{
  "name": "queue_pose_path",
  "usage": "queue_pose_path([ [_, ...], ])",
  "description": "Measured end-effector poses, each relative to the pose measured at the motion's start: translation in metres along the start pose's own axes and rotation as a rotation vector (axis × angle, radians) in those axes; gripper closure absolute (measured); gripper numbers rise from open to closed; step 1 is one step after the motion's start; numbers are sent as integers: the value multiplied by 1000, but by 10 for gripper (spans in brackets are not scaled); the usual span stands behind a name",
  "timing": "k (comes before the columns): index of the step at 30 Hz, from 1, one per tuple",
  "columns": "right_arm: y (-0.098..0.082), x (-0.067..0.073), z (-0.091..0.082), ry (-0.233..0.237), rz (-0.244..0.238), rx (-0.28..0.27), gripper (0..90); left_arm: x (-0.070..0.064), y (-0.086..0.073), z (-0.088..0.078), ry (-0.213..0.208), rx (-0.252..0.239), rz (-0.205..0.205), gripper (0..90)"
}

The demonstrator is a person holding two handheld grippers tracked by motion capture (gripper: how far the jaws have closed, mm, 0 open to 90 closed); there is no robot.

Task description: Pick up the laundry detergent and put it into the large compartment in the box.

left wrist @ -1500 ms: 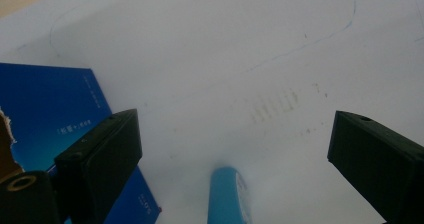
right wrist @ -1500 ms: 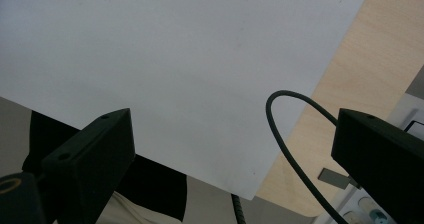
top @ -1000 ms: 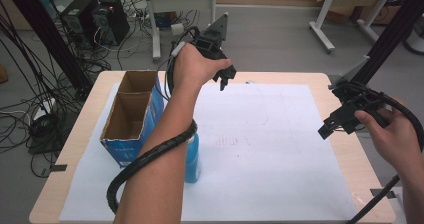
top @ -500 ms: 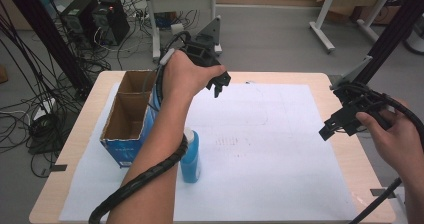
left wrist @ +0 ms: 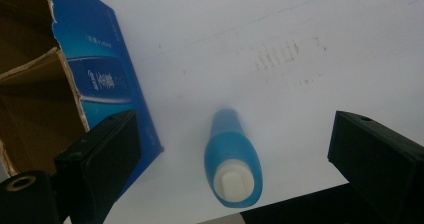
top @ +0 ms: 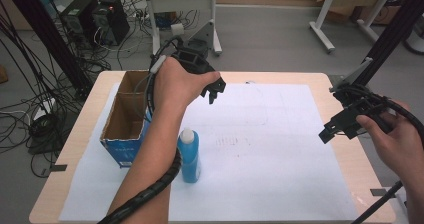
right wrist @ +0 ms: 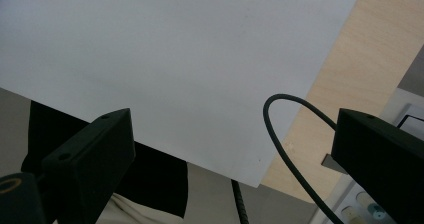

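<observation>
Beside box (top: 125,129), bottle (top: 189,154), apparently apart.

In the high view we see the person's left forearm (top: 150,149) covering the near left side of the blue bottle (top: 189,155) and a corner of the cardboard box (top: 125,119), and the hand wraps most of the left gripper (top: 214,90), so its jaws barely show. In the left gripper view the box (left wrist: 60,84) is cut off by the left edge and its printed lettering is too blurred for us to read. The right gripper view cuts the cable (right wrist: 285,134) at the bottom edge.
</observation>
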State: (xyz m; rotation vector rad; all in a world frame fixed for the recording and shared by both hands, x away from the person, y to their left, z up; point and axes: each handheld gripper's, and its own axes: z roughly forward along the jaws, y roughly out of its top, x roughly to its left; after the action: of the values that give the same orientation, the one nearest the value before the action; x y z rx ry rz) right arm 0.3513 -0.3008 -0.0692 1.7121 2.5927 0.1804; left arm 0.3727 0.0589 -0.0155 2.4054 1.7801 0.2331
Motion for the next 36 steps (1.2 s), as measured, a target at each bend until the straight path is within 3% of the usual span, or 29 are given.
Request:
queue_pose_path([
  [22, -18, 4, -9, -11, -2, -12, 36, -2, -25, 5, 13, 17, -40, 72],
  [36, -27, 15, -6, -19, -22, -5, 37, -2, -40, 22, 15, 31, -68, 72],
])
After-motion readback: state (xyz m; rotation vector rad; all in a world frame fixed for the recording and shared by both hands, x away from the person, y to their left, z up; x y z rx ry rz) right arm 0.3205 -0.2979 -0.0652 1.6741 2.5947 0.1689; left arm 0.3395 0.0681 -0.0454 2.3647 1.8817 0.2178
